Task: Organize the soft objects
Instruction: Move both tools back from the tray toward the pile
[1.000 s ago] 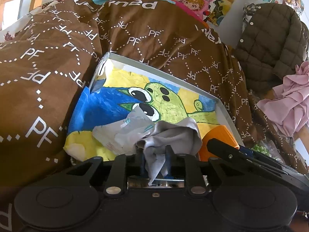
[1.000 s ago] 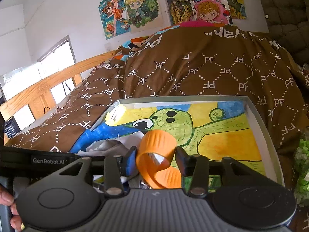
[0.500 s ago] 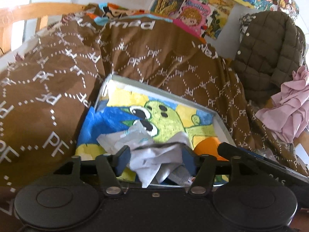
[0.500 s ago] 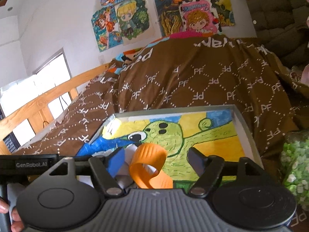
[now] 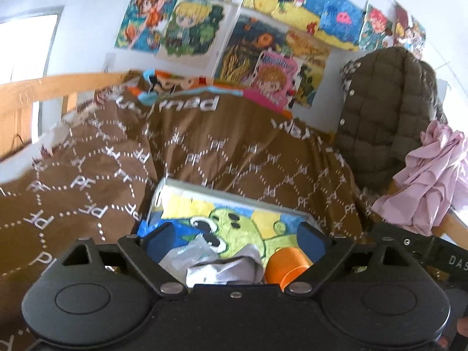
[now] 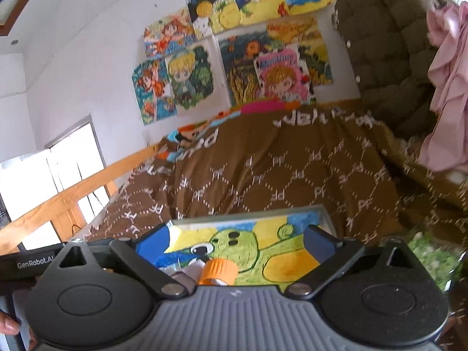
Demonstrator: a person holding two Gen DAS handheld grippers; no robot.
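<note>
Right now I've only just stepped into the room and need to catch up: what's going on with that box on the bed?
A person is sorting soft items with two handheld grippers. The left gripper and the right gripper are both open and hold nothing. A crumpled grey cloth and an orange band lie inside the shallow box, on its green cartoon picture. The box sits on the brown PF-print blanket.
</note>
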